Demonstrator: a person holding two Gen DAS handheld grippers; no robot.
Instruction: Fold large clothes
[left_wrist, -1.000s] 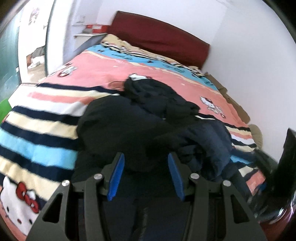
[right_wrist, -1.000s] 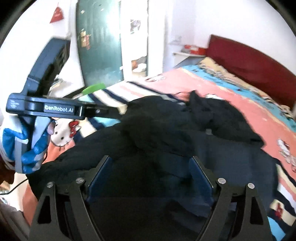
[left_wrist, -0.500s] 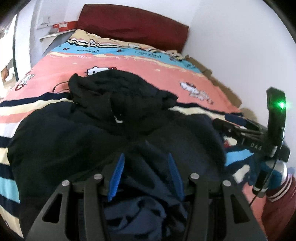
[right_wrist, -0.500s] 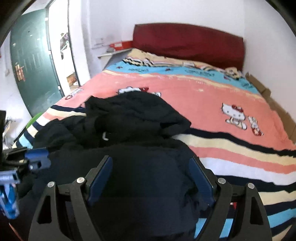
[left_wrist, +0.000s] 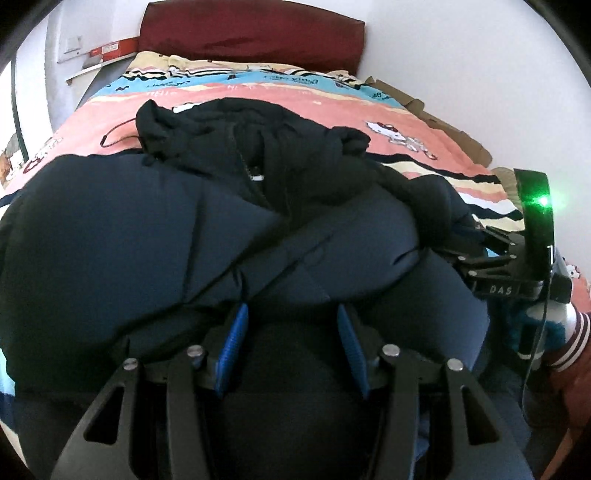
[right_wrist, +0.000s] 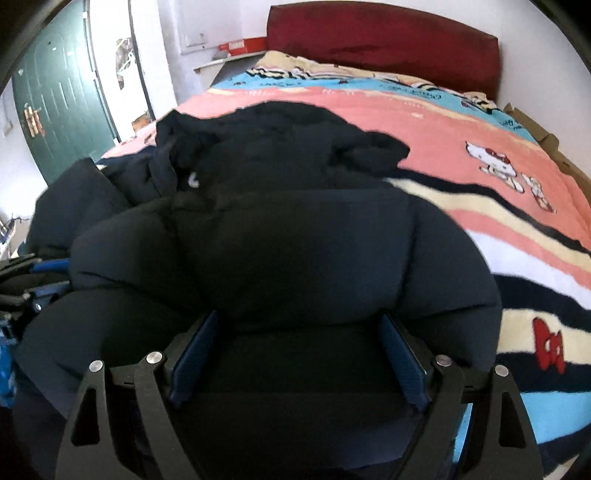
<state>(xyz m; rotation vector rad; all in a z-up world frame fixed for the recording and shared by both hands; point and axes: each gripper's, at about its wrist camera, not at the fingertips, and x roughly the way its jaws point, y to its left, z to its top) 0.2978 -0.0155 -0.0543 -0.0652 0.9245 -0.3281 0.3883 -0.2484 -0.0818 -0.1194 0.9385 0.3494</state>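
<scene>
The puffy dark jacket (left_wrist: 155, 236) is lying heaped on the bed (right_wrist: 480, 192), bulging between both the half-open left tongs (left_wrist: 291, 345) and wider right tongs (right_wrist: 299, 360), its hood pointing toward the headboard.

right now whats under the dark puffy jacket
The jacket lies on a striped cartoon blanket on the bed; pink, cream and blue bands show around it. Whatever lies directly beneath the jacket is covered.
</scene>
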